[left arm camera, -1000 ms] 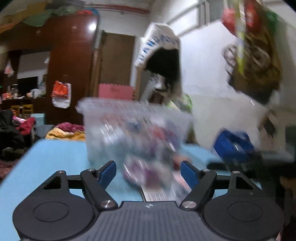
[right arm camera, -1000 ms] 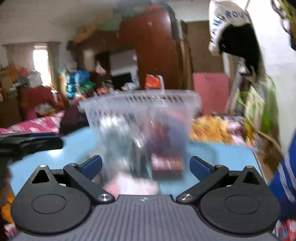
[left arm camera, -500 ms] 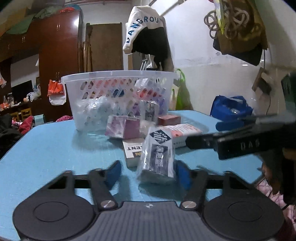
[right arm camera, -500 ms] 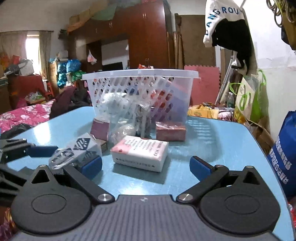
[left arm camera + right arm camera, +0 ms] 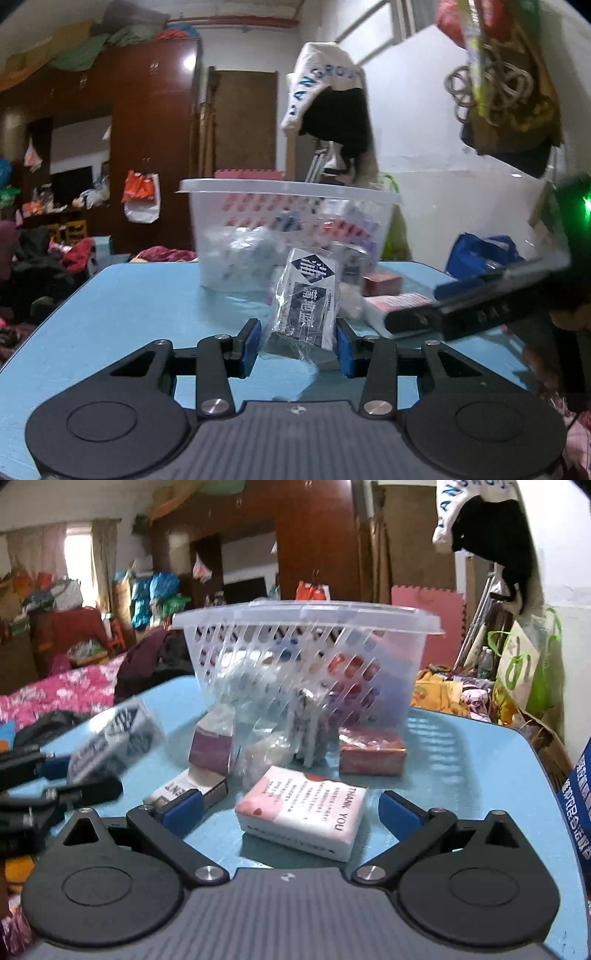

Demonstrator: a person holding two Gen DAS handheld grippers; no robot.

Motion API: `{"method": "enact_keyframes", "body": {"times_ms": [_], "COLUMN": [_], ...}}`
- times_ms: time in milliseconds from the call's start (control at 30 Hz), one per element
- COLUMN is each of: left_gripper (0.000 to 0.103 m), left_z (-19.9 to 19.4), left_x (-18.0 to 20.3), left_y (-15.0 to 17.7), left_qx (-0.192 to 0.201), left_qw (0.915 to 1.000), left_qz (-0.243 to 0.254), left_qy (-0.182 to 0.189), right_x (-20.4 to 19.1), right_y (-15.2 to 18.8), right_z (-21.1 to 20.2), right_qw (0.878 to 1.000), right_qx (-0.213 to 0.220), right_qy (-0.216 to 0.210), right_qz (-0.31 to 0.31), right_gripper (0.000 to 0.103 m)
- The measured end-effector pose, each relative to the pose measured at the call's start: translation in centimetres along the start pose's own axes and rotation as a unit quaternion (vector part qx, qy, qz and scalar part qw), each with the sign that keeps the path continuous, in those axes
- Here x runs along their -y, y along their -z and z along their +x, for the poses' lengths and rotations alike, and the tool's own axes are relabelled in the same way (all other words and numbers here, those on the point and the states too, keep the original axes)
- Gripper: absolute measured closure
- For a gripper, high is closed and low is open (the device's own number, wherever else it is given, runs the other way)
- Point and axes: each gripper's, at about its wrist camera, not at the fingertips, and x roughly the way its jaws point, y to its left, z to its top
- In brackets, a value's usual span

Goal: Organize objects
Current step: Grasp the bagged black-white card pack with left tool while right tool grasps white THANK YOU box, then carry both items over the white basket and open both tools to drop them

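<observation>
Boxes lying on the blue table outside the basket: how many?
4 visible: the pink THANK YOU box nearest, a white box left of it, a maroon box behind that, and a red box beside the basket. Plastic bags may hide others.

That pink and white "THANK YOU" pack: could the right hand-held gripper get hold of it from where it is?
Probably yes. The "THANK YOU" pack lies flat on the blue table, straight ahead of the open right hand-held gripper, with nothing between them. The jaws look spread wider than the pack.

Wrapped packet (image 5: 308, 302) now off the table (image 5: 129, 306).
</observation>
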Motion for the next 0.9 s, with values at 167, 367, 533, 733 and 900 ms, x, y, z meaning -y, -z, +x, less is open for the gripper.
{"method": "enact_keyframes", "body": {"times_ms": [167,367,533,733,900], "left_gripper": [0.057,0.057,0.057,0.057,0.057], "left_z": [0.3,0.4,0.5,0.8,1.5], "left_x": [-1.1,-1.5,-1.8,-2.0,-2.0], "left_y": [-0.2,-0.5,-0.5,-1.7,-6.4], "left_qx": [0.002,0.005,0.007,0.015,0.044], "left_qw": [0.9999,0.9998,0.9997,0.9992,0.9978], "left_qz": [-0.013,-0.017,-0.019,-0.036,-0.043], "left_qy": [-0.009,-0.011,-0.011,0.006,0.024], "right_x": [-0.1,0.7,0.9,1.0,1.7], "right_y": [0.1,0.5,0.8,0.2,-4.8], "right_z": [0.8,-0.2,-1.3,-3.1,-5.9], "right_qw": [0.999,0.999,0.999,0.996,0.989], "right_qx": [-0.034,-0.011,0.023,0.078,0.146], "right_qy": [0.007,0.002,-0.010,-0.035,-0.027], "right_qz": [0.006,0.030,0.034,0.035,0.016], "right_gripper": [0.009,0.024,0.024,0.024,0.024]}}
